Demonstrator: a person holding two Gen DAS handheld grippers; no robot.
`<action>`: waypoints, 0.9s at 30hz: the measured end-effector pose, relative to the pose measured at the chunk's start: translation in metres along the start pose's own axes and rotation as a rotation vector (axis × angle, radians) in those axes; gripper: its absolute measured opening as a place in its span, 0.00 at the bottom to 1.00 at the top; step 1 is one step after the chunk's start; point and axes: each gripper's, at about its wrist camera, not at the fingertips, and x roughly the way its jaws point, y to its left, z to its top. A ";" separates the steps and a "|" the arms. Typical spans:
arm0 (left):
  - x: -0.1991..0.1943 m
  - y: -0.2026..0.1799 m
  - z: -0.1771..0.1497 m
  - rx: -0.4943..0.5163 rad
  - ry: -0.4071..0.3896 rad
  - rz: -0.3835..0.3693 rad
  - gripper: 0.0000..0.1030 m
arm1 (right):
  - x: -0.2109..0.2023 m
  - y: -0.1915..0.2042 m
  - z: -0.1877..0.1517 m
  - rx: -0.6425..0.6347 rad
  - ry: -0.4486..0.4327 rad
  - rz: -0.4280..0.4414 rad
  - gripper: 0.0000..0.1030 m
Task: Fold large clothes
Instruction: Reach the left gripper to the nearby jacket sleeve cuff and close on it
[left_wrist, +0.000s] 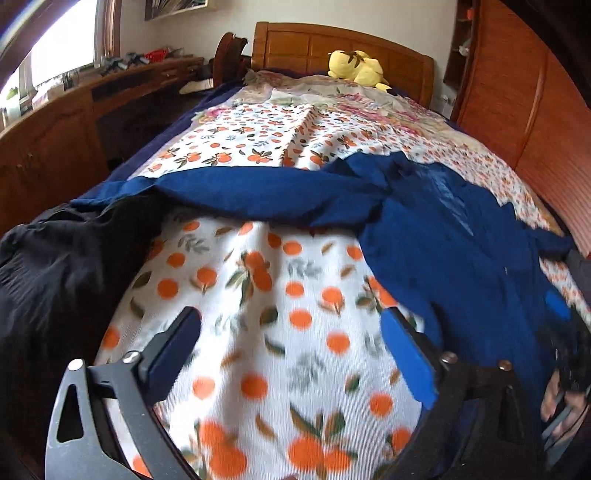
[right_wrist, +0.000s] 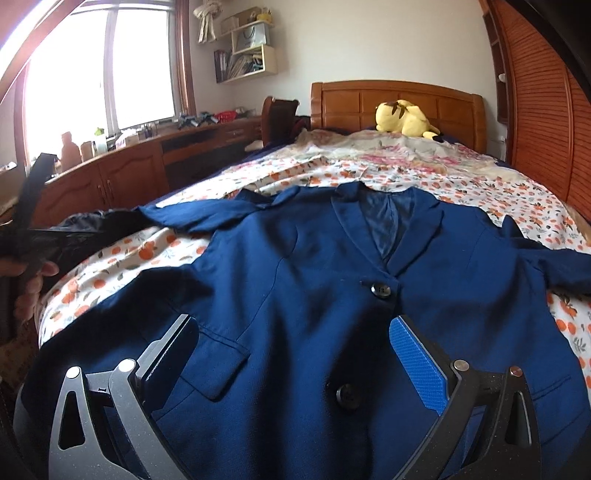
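A navy blazer (right_wrist: 314, 295) lay face up on the bed (right_wrist: 461, 181), spread across an orange-print sheet (left_wrist: 266, 295) with its collar toward the wooden headboard (right_wrist: 399, 99) and its hem at the near end. Its front was closed, lapels flat, with one dark button (right_wrist: 380, 288) at the waist and a second button (right_wrist: 347, 396) lower down. The sleeves stretched out to either side, one running leftward across the sheet toward a black garment (left_wrist: 55, 266) heaped at the bed's left edge; whether the sleeve touched that heap could not be told. The right gripper (right_wrist: 299, 354) hovered over the lower front of the blazer, its jaws spread wide with nothing between them, one blue pad (right_wrist: 417, 365) showing on the right finger and a flap pocket (right_wrist: 218, 365) lying just inside the left finger. The left gripper (left_wrist: 291, 354) hung above bare sheet to the left of the blazer's body, jaws likewise parted and empty, the blazer's side edge passing close by its right finger. In the right wrist view the person's left hand (right_wrist: 33, 291) showed at the far left edge, wrapped around a dark handle. A yellow plush toy (right_wrist: 404, 118) sat against the headboard, on a floral cover (right_wrist: 388, 155) that lay over the far half of the bed. A long wooden counter (right_wrist: 155, 147) ran under the bright window (right_wrist: 103, 74) along the left wall.
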 end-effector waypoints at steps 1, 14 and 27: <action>0.006 0.005 0.007 -0.014 0.001 -0.011 0.89 | -0.002 -0.001 0.000 0.004 -0.004 -0.003 1.00; 0.093 0.058 0.076 -0.183 0.038 0.091 0.62 | 0.010 0.007 -0.002 -0.001 0.010 -0.001 1.00; 0.143 0.100 0.092 -0.317 0.084 0.158 0.22 | 0.011 0.007 -0.002 -0.008 0.000 0.011 1.00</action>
